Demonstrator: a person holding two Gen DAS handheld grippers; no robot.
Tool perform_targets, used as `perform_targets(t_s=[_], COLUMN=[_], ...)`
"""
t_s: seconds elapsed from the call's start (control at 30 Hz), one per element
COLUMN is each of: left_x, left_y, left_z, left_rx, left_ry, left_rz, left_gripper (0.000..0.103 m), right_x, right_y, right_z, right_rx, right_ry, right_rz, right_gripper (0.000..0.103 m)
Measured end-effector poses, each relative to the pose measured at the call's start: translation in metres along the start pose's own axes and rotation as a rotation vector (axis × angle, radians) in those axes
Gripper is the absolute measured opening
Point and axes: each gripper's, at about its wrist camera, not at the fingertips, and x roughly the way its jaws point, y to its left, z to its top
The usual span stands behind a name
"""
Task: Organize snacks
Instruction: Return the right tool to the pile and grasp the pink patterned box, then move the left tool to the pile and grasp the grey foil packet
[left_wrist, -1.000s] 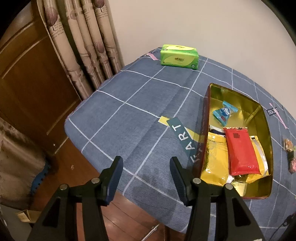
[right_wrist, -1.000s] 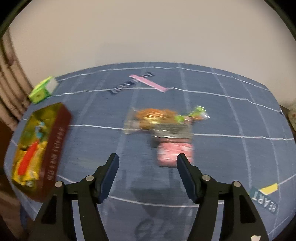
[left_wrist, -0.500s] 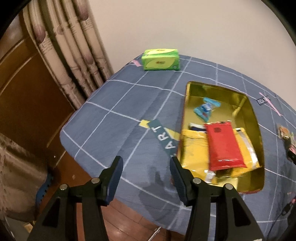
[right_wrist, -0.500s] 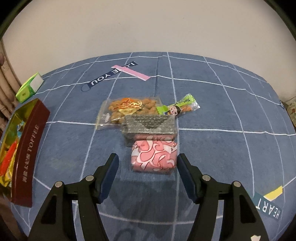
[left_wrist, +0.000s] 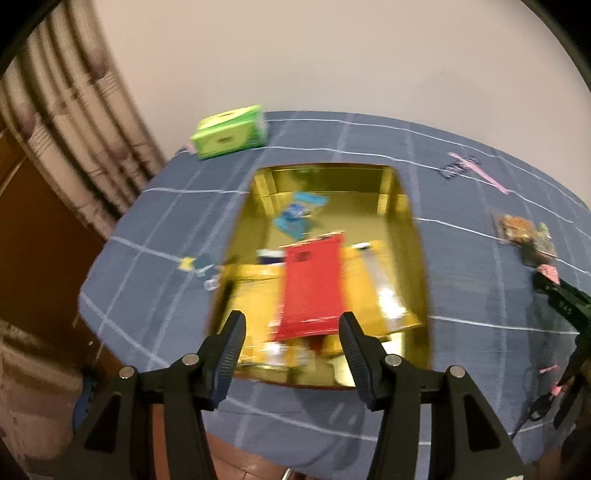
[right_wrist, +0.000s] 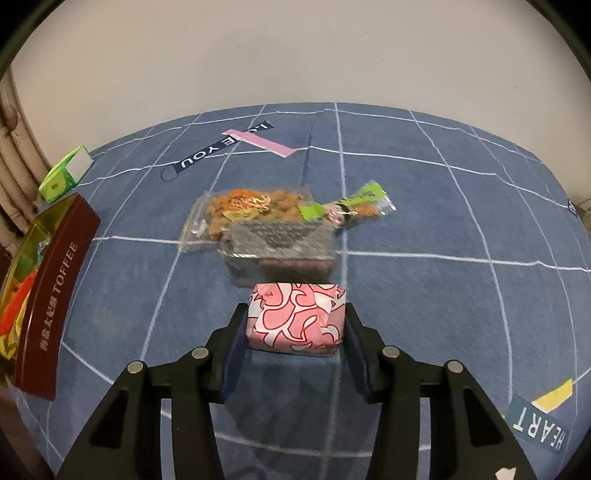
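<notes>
Pink and white wrapping covers the packet that sits between the two fingers of the right gripper. Its jaws have just been closing, and both pads now press on the sides of the packet, which lies on the blue cloth of the bench. Just behind the packet there is a clear box with a dark content. Behind the box lie a clear bag of brown snacks and a green wrapper, touching each other. At the left edge of this view stands the tin, dark red outside, with the word TOFFEE on its wall.

The left gripper hangs above the near end of the tin; its jaws are open and nothing is between them. Inside the gold tin a red packet lies on top of yellow packets, and a blue candy lies further back. This view is blurred. A green tissue pack stands at the far corner of the bench, near the curtain.
</notes>
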Motion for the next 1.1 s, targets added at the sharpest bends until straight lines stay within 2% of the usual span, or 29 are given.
perform_targets(t_s=[0.2,0.3,0.37,0.4,0.43,0.6,0.7,0.9,1.03,1.1], left_x=[0.006,0.013,0.019,0.021,0.022,0.028,0.031,0.037,0.035,0.032], left_y=[-0.059,-0.086,-0.105,-0.113,-0.119,-0.167,-0.193,-0.237,-0.260,-0.271], left_z=[0.011,0.015,0.019,0.021,0.021,0.026,0.029,0.029,0.030,0.031], left_rx=[0.079,0.091,0.100,0.101,0.102,0.153,0.172,0.228,0.266,0.282], left_ry=[0.009,0.025,0.042,0.050,0.054,0.069,0.066,0.054,0.005,-0.024], left_rz=[-0.078,-0.098,-0.140,-0.158,-0.171,-0.249,-0.305,-0.368,-0.421,-0.473], left_gripper=[0.054,0.054,0.055,0.058,0.066,0.068,0.068,0.068,0.079,0.080], right_x=[-0.010,-0.011,-0.011,-0.011,-0.010,-0.009,-0.008,-0.006,-0.005,-0.005], right_y=[-0.039,-0.065,-0.082,-0.092,-0.099,-0.129,-0.136,-0.143,-0.143,-0.144], right_z=[-0.008,-0.006,-0.003,-0.002,0.000,0.002,0.002,0.003,0.003,0.003], right_rx=[-0.011,0.015,0.032,0.041,0.049,0.065,0.060,0.072,0.072,0.074], right_ry=[-0.010,-0.015,-0.025,-0.031,-0.035,-0.054,-0.064,-0.074,-0.073,-0.073], right_rz=[-0.042,-0.072,-0.101,-0.114,-0.122,-0.150,-0.159,-0.149,-0.154,-0.149], right_gripper=[0.045,0.045,0.045,0.045,0.045,0.045,0.045,0.045,0.046,0.047])
